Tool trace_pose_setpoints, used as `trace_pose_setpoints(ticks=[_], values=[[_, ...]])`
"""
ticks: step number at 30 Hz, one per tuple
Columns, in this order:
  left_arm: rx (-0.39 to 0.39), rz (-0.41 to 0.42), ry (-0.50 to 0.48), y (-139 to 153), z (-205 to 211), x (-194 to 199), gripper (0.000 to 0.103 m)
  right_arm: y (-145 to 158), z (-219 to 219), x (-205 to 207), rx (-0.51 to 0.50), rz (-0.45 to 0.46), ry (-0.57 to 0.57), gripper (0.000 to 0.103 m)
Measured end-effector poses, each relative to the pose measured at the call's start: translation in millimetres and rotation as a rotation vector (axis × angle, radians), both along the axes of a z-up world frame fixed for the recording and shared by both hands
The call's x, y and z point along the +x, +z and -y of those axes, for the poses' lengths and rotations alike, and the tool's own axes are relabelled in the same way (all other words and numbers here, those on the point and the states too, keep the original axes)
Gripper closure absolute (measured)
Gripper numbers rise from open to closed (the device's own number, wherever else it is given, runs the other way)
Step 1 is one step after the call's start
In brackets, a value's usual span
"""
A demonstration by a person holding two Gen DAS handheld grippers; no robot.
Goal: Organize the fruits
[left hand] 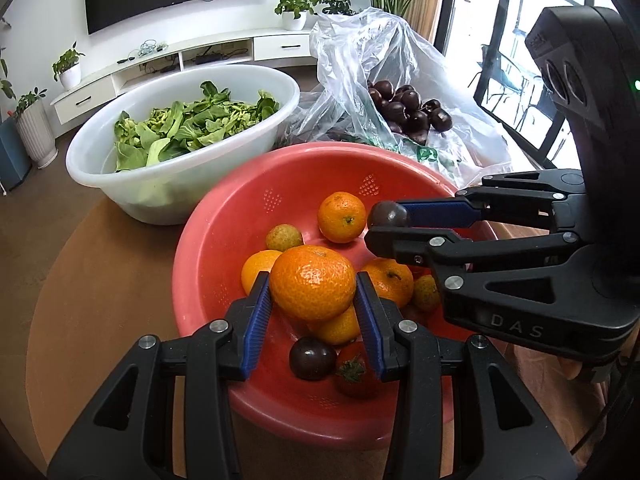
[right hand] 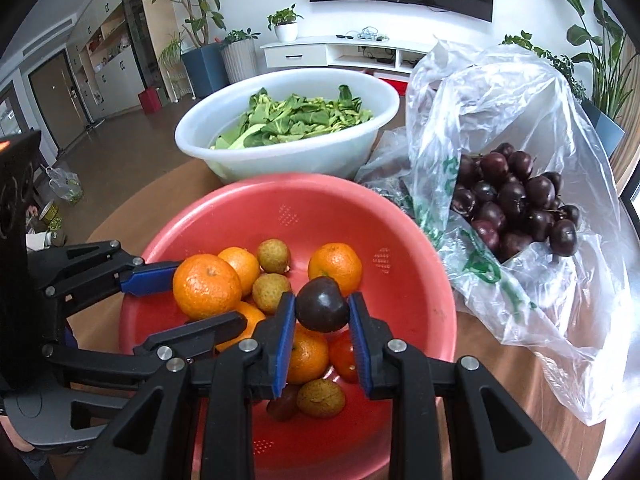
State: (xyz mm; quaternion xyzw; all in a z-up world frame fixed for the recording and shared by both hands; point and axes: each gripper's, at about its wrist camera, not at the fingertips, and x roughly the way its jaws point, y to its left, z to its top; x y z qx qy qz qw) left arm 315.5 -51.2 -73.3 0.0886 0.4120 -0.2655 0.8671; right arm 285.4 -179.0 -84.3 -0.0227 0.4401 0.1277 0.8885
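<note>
A red colander bowl [left hand: 208, 256] [right hand: 408, 232] holds several oranges, small tan longans, a dark plum and a red tomato. My left gripper [left hand: 313, 282] [right hand: 188, 296] is shut on a large orange [left hand: 313, 282] [right hand: 207, 286] and holds it just above the fruit pile. My right gripper [right hand: 322, 310] [left hand: 390, 220] is shut on a dark plum [right hand: 322, 310] [left hand: 388, 215] over the middle of the bowl. A clear plastic bag [left hand: 360, 68] [right hand: 500, 112] to the right holds several more dark plums [left hand: 408, 108] [right hand: 516, 204].
A white basin [left hand: 168, 184] [right hand: 280, 160] of green leafy vegetables stands behind the red bowl. All rest on a round wooden table [left hand: 100, 280] [right hand: 500, 380]. A TV cabinet and potted plants stand in the background.
</note>
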Motion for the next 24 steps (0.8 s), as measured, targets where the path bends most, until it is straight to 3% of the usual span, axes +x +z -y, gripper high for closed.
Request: trace_pose_setpoints(ticks=[5,9,11,15,18,24], values=[[0.01,0.005,0.001,0,2,-1,0.062,-2,2,0,0.003,-0.006,-0.004,0.073],[0.01,0.003,-0.016,0,5,-3,0.047,-5,3,2,0.0,-0.013,-0.009,0.073],[0.013,0.006,-0.018,-1,7,-4,0.045,-6,4,2,-0.004,-0.016,-0.01,0.072],[0.01,0.006,-0.018,0,5,-5,0.045,-5,4,-1,-0.011,-0.005,-0.01,0.066],[0.007,0.01,-0.004,2,2,-6,0.034,-3,5,-3,-0.011,-0.001,-0.016,0.061],[-0.002,0.026,0.002,10,-3,-15,0.028,6,7,-13,-0.02,0.023,-0.016,0.057]])
